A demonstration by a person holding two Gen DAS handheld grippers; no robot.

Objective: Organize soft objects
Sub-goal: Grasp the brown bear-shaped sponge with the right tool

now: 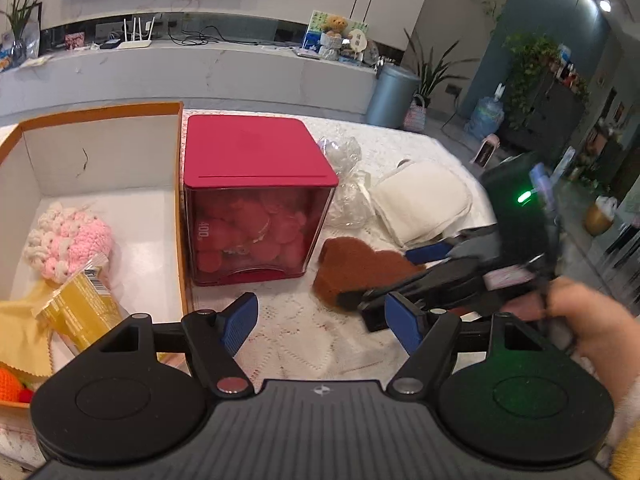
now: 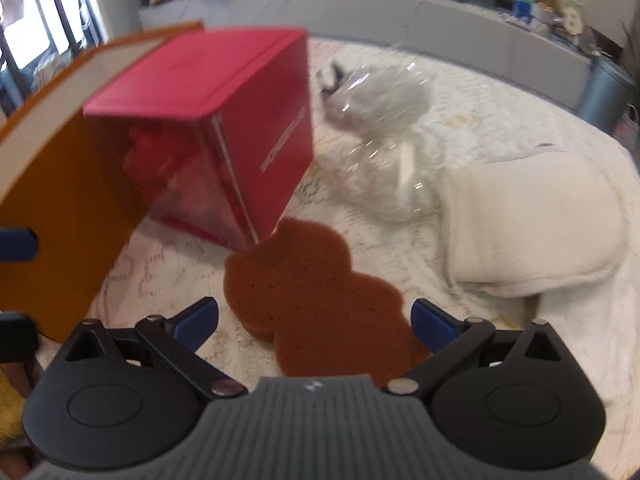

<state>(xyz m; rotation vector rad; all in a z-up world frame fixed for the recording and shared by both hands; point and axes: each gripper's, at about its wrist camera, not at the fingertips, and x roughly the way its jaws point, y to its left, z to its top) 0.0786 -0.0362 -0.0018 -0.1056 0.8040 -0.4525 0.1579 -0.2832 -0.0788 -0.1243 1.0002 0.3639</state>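
A brown bear-shaped sponge (image 2: 312,292) lies flat on the white lace cloth, also in the left wrist view (image 1: 356,268). My right gripper (image 2: 314,320) is open with its blue pads either side of the sponge's near end; it shows in the left wrist view (image 1: 400,276) over the sponge. My left gripper (image 1: 324,320) is open and empty over the cloth, in front of a red cube box (image 1: 256,196). An orange-rimmed white box (image 1: 100,152) at left holds a pink crocheted item (image 1: 68,240), a yellow packet (image 1: 80,308) and a yellow cloth (image 1: 20,336).
A folded white towel (image 2: 532,232) lies right of the sponge. A crinkled clear plastic bag (image 2: 380,132) with white stuffing lies behind it, next to the red cube (image 2: 208,132). The box's orange wall (image 2: 68,208) stands at left.
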